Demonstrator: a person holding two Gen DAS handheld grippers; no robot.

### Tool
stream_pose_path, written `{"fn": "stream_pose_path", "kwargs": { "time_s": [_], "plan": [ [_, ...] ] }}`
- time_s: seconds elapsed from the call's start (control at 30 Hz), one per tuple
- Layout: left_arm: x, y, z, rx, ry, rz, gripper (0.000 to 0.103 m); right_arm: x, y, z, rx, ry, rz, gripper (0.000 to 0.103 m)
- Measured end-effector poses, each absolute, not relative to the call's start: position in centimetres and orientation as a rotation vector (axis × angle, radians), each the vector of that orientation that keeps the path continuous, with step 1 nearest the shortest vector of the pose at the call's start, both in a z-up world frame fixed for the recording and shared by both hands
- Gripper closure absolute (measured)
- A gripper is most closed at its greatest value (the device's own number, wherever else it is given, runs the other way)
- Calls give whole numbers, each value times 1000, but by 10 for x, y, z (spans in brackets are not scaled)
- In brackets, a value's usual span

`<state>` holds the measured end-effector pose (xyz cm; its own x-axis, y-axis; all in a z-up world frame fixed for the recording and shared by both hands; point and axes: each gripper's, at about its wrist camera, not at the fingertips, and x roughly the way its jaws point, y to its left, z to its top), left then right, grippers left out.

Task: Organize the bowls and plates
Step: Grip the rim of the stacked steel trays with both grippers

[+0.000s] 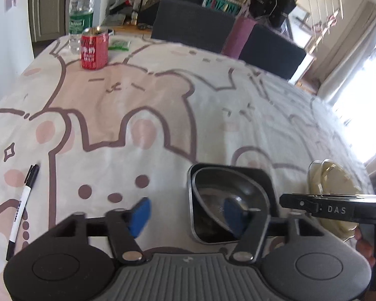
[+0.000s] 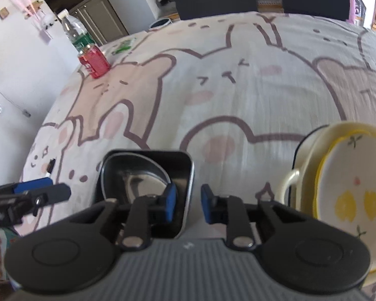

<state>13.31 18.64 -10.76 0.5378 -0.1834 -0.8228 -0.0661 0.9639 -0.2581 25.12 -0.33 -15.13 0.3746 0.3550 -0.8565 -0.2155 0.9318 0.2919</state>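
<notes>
A black square dish (image 1: 263,175) (image 2: 181,160) sits near the table's front edge with a shiny metal bowl (image 1: 228,188) (image 2: 137,178) tilted inside it. My left gripper (image 1: 188,215) hovers open over the dish's left wall, its right pad in front of the bowl. My right gripper (image 2: 188,205) is narrowly open. The dish's right wall shows in the gap and neither pad touches it. To the right a cream handled bowl (image 2: 306,163) holds a lemon-patterned plate (image 2: 351,175). That stack (image 1: 338,175) is at the left view's right edge.
A cartoon-bear cloth (image 1: 163,100) covers the table. At its far left stand a red can (image 1: 94,50) (image 2: 95,62) and a water bottle (image 1: 81,12), with a green packet (image 1: 119,44) nearby. A pen (image 1: 22,205) lies at the near left. Dark chairs (image 1: 193,22) stand behind.
</notes>
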Motion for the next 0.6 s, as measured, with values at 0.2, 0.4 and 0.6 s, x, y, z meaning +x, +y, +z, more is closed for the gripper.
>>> {"fn": "stream_pose_path", "kwargs": {
  "time_s": [0.2,0.4,0.6],
  "plan": [
    [138,184,-123,-242,1064,-102,46,246,4,-170,125,1175,335,79],
    [142,177,-131,-195,1098,-108,49,247,6,-176,116,1175,308,83],
    [149,174,-138,-168,1125,-97,52,251,6,-176,129,1188,305,84]
  ]
}}
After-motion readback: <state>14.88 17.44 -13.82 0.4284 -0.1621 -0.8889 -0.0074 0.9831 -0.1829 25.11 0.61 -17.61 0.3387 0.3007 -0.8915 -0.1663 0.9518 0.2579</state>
